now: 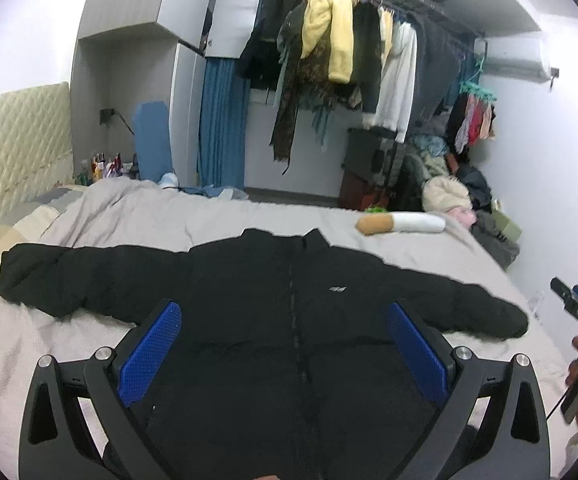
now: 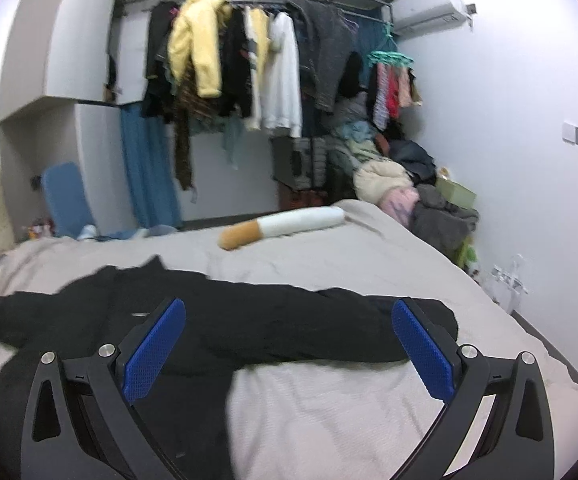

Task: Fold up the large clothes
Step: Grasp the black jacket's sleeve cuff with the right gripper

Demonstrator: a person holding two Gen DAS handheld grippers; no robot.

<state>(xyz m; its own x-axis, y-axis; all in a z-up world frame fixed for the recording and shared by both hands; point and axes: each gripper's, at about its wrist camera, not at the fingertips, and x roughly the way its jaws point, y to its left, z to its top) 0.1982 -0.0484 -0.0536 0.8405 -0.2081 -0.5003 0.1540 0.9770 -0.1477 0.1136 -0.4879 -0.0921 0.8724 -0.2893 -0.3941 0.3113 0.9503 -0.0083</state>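
Matt black puffy cloth jacket [image 1: 273, 320] on a grey, wrinkled cloth bed [image 1: 137, 216]; blue fingers [image 1: 151, 354] finely textured, dull plastic.

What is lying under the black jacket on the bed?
The black jacket lies flat, sleeves spread, directly on the grey bedcover, which shows all around it. Whatever sits beneath its body is covered. Both grippers hover above it with open jaws.

Both grippers up and wide open!
Left gripper [image 1: 285, 356] hovers with blue pads spread; right gripper [image 2: 289, 356] likewise gapes, holding nothing.
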